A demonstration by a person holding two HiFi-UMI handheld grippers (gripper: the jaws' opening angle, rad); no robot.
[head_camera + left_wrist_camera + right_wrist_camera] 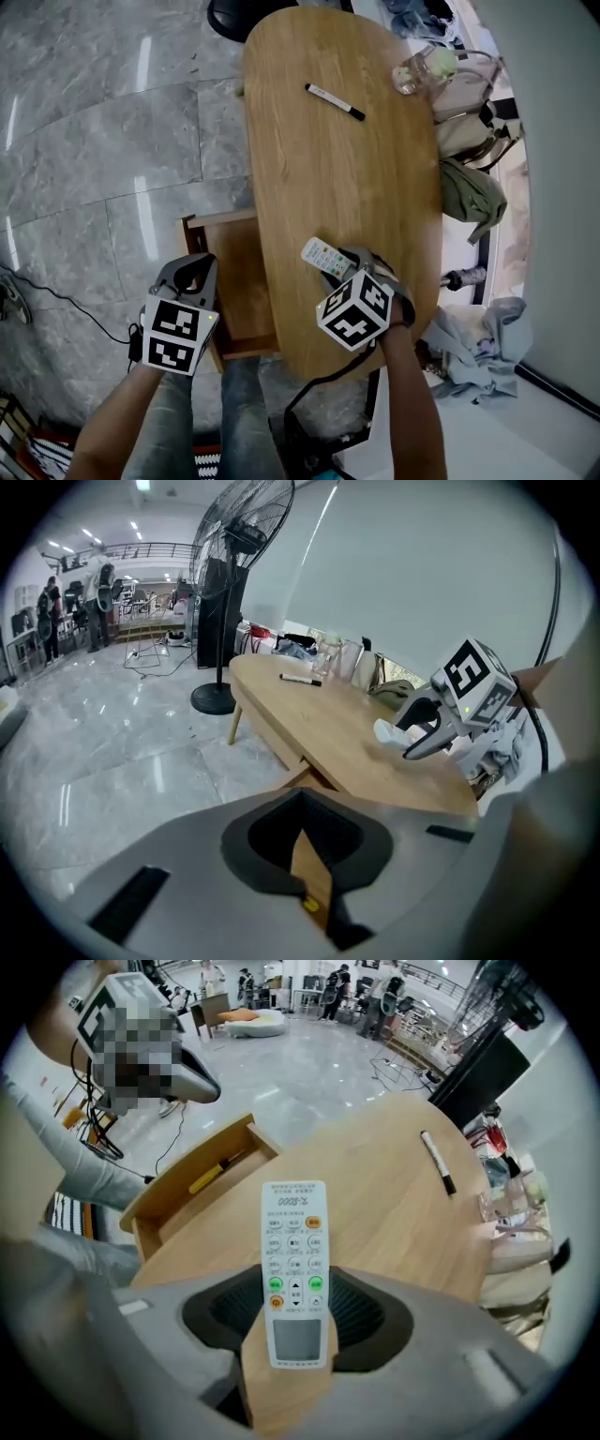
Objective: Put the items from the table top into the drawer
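Pinching white remote, print illegible.

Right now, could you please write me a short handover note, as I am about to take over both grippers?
Left gripper: shut, empty, at the front of the open drawer.
Right gripper: shut on the remote at the near end of the table; I cannot tell whether it is lifted.
Done: the drawer is open and a yellow pen lies inside.
Left: put the remote into the drawer, then the black marker from the far end. A clear glass also stands at the far right edge.
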